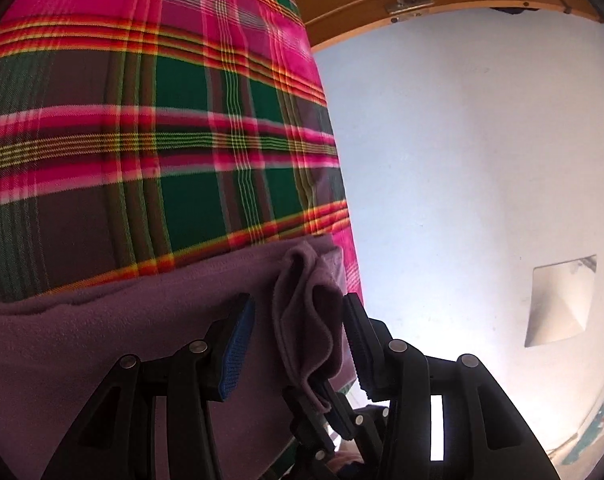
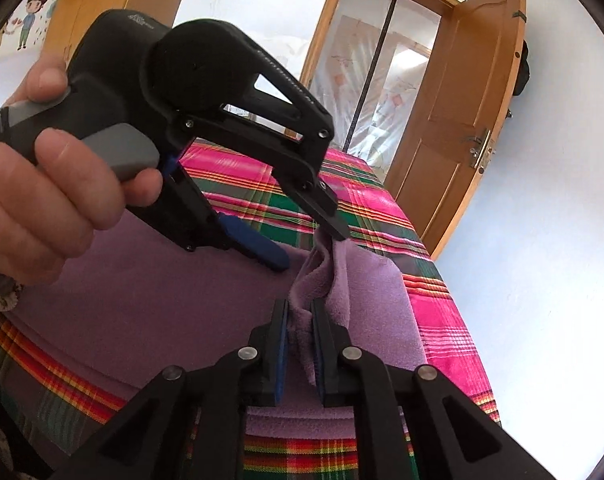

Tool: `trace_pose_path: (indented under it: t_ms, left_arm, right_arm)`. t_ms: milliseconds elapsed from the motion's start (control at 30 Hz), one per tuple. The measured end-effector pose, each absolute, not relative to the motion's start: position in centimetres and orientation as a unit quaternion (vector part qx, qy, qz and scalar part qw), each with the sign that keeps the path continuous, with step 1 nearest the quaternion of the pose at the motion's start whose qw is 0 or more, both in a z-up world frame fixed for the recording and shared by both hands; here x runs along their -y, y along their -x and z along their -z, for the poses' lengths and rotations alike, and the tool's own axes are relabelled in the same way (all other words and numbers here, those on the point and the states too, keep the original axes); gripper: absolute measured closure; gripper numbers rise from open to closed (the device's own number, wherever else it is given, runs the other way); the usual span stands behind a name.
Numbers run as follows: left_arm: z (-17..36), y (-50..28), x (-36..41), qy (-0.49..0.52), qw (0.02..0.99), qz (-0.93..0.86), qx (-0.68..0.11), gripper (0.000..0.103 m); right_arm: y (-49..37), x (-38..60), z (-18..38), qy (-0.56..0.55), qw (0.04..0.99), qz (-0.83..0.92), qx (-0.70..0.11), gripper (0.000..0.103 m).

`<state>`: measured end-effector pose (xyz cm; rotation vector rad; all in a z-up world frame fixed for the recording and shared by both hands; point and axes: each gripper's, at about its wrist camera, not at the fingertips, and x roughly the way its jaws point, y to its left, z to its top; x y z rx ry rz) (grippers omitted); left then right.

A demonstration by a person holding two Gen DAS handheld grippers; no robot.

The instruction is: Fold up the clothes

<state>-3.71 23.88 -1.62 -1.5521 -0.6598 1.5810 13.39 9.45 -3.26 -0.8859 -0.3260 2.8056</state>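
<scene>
Right gripper (image 2: pixel 300 344) pinching soft purple fleece cloth (image 2: pixel 162 300) on bright checked bedsheet (image 2: pixel 434 308); left gripper (image 1: pixel 298 344) open around the bunch

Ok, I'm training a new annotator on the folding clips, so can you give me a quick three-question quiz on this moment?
1. True or false: the right hand-held gripper is shut on a bunched fold of the purple cloth.
2. The purple cloth lies on: A) a plaid bedspread; B) a bare wooden table; C) a tiled floor.
3. Fill in: the jaws of the left hand-held gripper stand ____ around the fold.

Key: 1 true; 2 A; 3 open.
</scene>
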Motion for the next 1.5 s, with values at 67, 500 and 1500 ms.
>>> trace_pose_path:
  t_ms: [67, 500, 1500]
  left_arm:
    - [1.8, 3.7, -24.3, 0.619, 0.407, -0.620, 0.259, 0.056]
    - [2.4, 3.7, -26.2, 0.634, 0.416, -0.600, 0.254, 0.061]
    - [1.4, 4.3, -24.3, 0.664, 0.412, -0.551, 0.293, 0.093]
  right_arm:
    - [-13.4, -9.4, 3.2, 0.298, 0.089, -0.944, 0.108, 0.092]
    - [-13.9, -9.5, 2.9, 0.293, 0.080, -0.947, 0.102, 0.092]
    - [-10.7, -7.7, 3.4, 0.304, 0.157, -0.933, 0.114, 0.052]
